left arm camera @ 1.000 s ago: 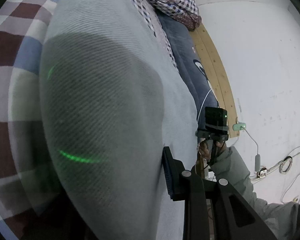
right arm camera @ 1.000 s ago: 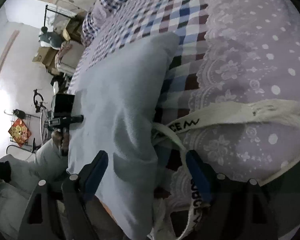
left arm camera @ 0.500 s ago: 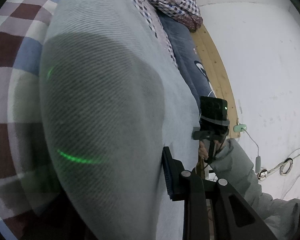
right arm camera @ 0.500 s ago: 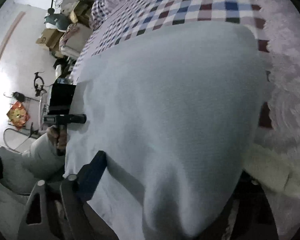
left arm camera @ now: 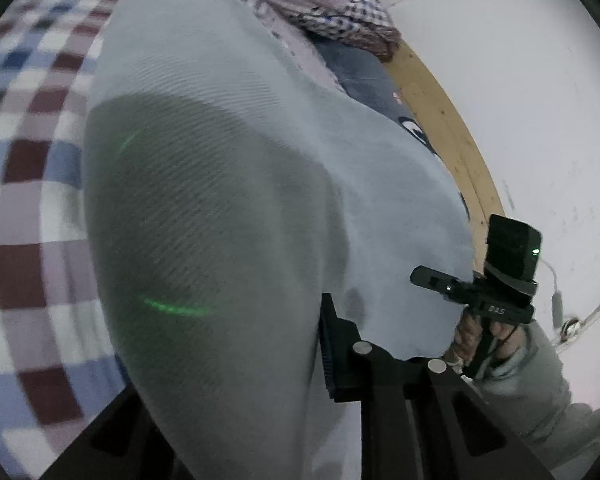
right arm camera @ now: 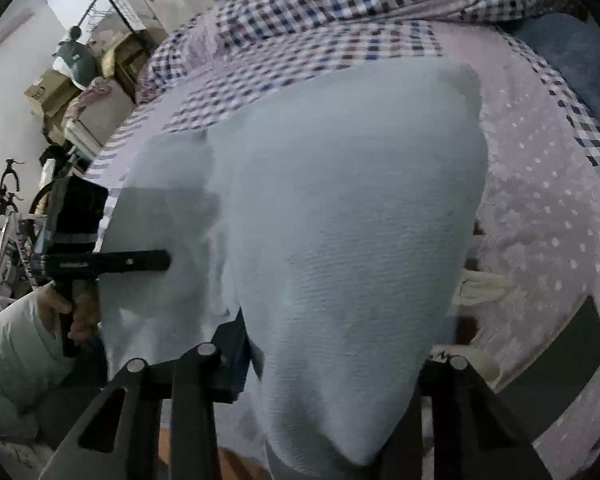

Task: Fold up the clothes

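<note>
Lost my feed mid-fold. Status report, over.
Both hand-held grippers on the light blue garment, cloth between the fingers. Left, right. Garment raised over the checked bedspread. Whether anything is in the way: unseen.

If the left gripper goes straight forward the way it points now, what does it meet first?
Most likely the light grey garment itself: it drapes right across the left gripper, filling the view ahead. The checked bedding lies beyond, though depth is unclear.

A checked bedsheet (left arm camera: 32,200) and dotted lilac quilt (right arm camera: 540,184) cover the bed beside a white wall (left arm camera: 532,100).
</note>
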Tool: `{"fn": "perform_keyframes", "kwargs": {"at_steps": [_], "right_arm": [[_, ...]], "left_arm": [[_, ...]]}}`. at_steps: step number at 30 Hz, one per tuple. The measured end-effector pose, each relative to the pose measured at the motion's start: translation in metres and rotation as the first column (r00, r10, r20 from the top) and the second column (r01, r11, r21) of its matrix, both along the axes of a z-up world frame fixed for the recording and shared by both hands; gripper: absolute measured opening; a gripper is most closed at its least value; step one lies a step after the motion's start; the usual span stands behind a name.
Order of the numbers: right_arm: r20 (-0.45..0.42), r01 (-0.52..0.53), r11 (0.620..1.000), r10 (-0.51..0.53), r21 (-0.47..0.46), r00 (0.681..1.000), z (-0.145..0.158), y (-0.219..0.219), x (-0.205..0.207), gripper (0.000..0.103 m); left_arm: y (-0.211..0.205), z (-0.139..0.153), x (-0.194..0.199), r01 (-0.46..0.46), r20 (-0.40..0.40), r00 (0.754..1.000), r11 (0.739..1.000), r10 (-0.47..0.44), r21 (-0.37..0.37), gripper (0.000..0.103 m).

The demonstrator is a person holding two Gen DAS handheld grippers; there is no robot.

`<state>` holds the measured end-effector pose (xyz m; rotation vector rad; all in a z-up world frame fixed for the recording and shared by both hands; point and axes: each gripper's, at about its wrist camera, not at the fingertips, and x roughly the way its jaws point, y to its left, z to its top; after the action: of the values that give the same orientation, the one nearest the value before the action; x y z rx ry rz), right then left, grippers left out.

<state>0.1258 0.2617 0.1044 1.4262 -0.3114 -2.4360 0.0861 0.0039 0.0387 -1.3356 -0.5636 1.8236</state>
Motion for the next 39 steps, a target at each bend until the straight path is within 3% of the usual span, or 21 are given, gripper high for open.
{"fn": "perform_keyframes", "kwargs": {"at_steps": [4,7,11,15,22,30,33,37,39], "right_arm": [[-0.053,-0.016,1.0,0.016,0.002,0.998,0.018,-0.047,0.018,0.035],[-0.093,-0.028,1.0,0.028,0.003,0.995,0.031,-0.082,0.031,0.035],[-0.144,-0.066,0.997,0.062,-0.025,0.988,0.046,-0.136,0.033,0.035],[-0.204,-0.147,0.988,0.134,-0.05,0.97,0.058,-0.222,0.02,0.035],[-0.286,-0.25,0.961,0.208,-0.12,0.935,0.075,-0.378,-0.013,0.035],[-0.326,-0.313,0.927,0.236,-0.206,0.915,0.076,-0.556,-0.052,0.035],[-0.284,-0.318,0.92,0.25,-0.228,0.926,0.065,-0.61,-0.074,0.035],[-0.202,-0.309,0.914,0.261,-0.262,0.944,0.043,-0.659,-0.1,0.035],[-0.137,-0.281,0.918,0.251,-0.279,0.958,0.025,-0.678,-0.115,0.034]], "left_arm": [[-0.019,0.025,0.023,-0.031,-0.054,0.998,0.999,0.029,-0.041,0.018],[-0.044,0.052,0.048,-0.044,-0.144,0.989,0.996,0.032,-0.077,0.018],[-0.107,0.084,0.073,-0.122,-0.195,0.976,0.986,0.099,-0.11,0.018],[-0.188,0.115,0.091,-0.228,-0.238,0.953,0.96,0.187,-0.16,0.018],[-0.345,0.164,0.105,-0.38,-0.307,0.906,0.878,0.29,-0.292,0.018],[-0.518,0.208,0.102,-0.511,-0.364,0.852,0.75,0.377,-0.42,0.018],[-0.572,0.206,0.086,-0.548,-0.359,0.834,0.708,0.42,-0.445,0.019],[-0.621,0.182,0.06,-0.568,-0.311,0.823,0.66,0.476,-0.492,0.019],[-0.643,0.163,0.044,-0.557,-0.263,0.826,0.652,0.498,-0.514,0.019]]}}
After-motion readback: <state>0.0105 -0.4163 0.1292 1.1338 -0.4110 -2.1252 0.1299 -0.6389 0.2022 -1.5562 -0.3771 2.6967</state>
